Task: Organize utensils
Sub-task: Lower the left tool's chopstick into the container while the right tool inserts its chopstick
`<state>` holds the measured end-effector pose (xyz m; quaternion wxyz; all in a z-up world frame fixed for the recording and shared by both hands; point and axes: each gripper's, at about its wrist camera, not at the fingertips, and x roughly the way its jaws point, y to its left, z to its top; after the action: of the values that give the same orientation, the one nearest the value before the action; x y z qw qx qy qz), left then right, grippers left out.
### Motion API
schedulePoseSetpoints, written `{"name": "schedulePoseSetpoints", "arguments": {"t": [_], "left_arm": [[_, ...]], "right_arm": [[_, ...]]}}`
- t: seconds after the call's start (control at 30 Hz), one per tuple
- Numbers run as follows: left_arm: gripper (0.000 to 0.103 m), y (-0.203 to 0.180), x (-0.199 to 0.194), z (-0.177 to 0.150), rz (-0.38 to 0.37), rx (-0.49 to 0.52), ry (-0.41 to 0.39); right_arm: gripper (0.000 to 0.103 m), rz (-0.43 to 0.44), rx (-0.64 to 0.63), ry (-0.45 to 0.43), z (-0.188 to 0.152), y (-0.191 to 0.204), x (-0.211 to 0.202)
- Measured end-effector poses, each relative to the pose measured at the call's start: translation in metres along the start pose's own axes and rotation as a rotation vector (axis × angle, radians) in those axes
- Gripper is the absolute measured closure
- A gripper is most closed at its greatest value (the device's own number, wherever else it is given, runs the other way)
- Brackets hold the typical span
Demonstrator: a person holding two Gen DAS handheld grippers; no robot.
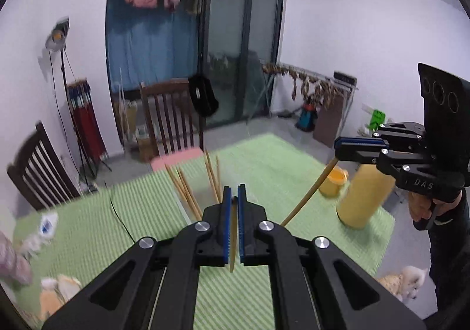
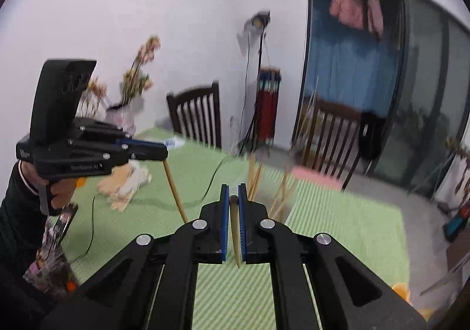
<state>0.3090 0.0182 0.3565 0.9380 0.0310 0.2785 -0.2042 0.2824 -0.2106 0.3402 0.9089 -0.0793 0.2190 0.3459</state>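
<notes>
Chopsticks up — my left gripper [image 1: 234, 194] clamps one chopstick [image 1: 233, 239], my right gripper [image 2: 234, 193] another [image 2: 236, 230], loose sticks [image 1: 188, 189] at twelve o'clock on the green mat [image 1: 264, 165] — next I judge: tall yellow holder [image 1: 364, 197], three o'clock.

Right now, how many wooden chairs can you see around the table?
2. One chair stands at the table's left side; the other chair, a black bag on its back, stands at the far end. More may be out of view.

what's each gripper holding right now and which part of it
Left gripper pinches a chopstick near its top end; right gripper likewise pinches another chopstick near its top end.
</notes>
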Motion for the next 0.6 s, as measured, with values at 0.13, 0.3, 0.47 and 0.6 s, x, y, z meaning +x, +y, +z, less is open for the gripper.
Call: {"name": "schedulePoseSetpoints", "arguments": {"t": [0.13,0.3,0.47,0.6], "left_arm": [[0.102,0.021,0.003,0.042,0.003,-0.037,-0.054],[0.102,0.048,0.030,0.067,-0.001,-0.069,-0.054],[0.102,0.075,0.091,0.053,-0.011,-0.085,0.041],[0.102,0.095,0.148,0.025,-0.046,-0.116,0.158]], "right_arm": [[0.097,-0.008,0.033,-0.049,0.032,-0.022,0.026],[0.097,-0.010,0.054,-0.014,0.037,-0.044,0.086],[0.097,0.000,0.076,0.089,0.015,-0.064,0.159],[0.097,0.015,0.099,0.197,-0.010,-0.083,0.208]]}}
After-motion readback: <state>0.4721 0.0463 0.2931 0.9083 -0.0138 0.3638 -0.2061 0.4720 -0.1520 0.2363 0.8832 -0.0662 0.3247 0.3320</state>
